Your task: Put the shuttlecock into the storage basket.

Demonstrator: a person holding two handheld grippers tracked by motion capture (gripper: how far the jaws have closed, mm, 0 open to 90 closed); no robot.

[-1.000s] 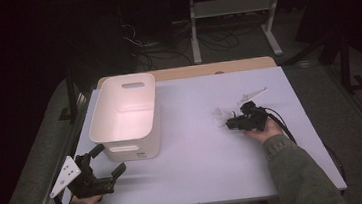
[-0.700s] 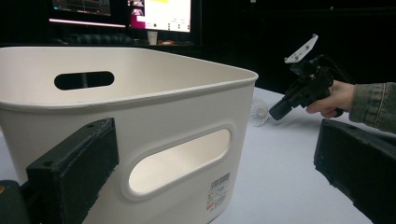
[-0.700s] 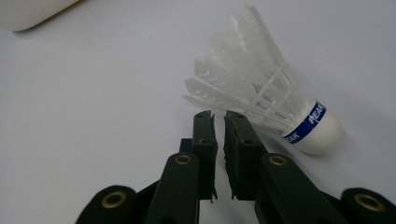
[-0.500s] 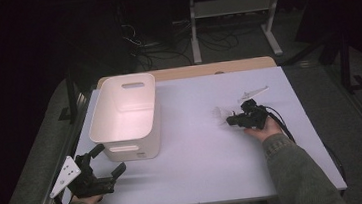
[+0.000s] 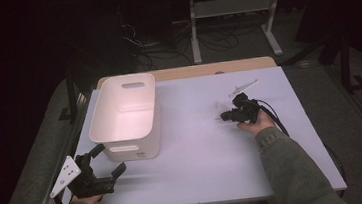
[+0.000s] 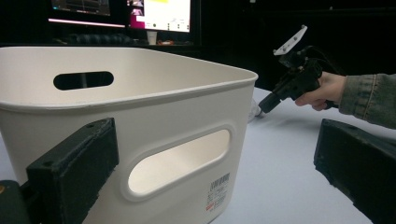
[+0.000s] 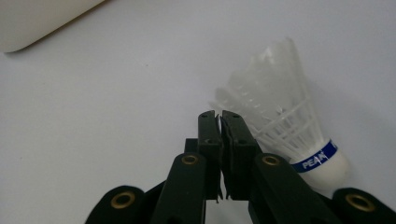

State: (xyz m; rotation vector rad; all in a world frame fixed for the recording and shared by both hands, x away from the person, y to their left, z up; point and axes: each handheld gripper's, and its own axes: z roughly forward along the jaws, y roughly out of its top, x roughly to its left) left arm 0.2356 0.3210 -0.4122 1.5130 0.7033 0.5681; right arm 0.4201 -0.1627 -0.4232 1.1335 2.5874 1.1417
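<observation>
One shuttlecock point(image 7: 285, 135) lay on its side on the white surface point(image 5: 199, 155), well to the right of the white plastic bin point(image 5: 125, 115) as the high view showed it, with the person's right claw point(image 7: 218, 122) low over the surface just beside it. The right gripper view showed that claw's jaws pressed together with what looked like only a thin sliver, perhaps a feather edge, between them; whether it truly had hold of the feather skirt could not be told. The cork base with its blue band sat nearest that camera, and the feathers fanned away from it.

Judged from its build, the shuttlecock would be very light, apt to roll or skid at a nudge, and its feathers thin and easily crushed or split. The firm cork base, or the stiffer quills just above the band, seemed the safer place to grip, with gentle pressure.

Near the bin's front corner the left claw point(image 5: 108, 161) was held spread wide and empty, facing the bin's handle slot.
</observation>
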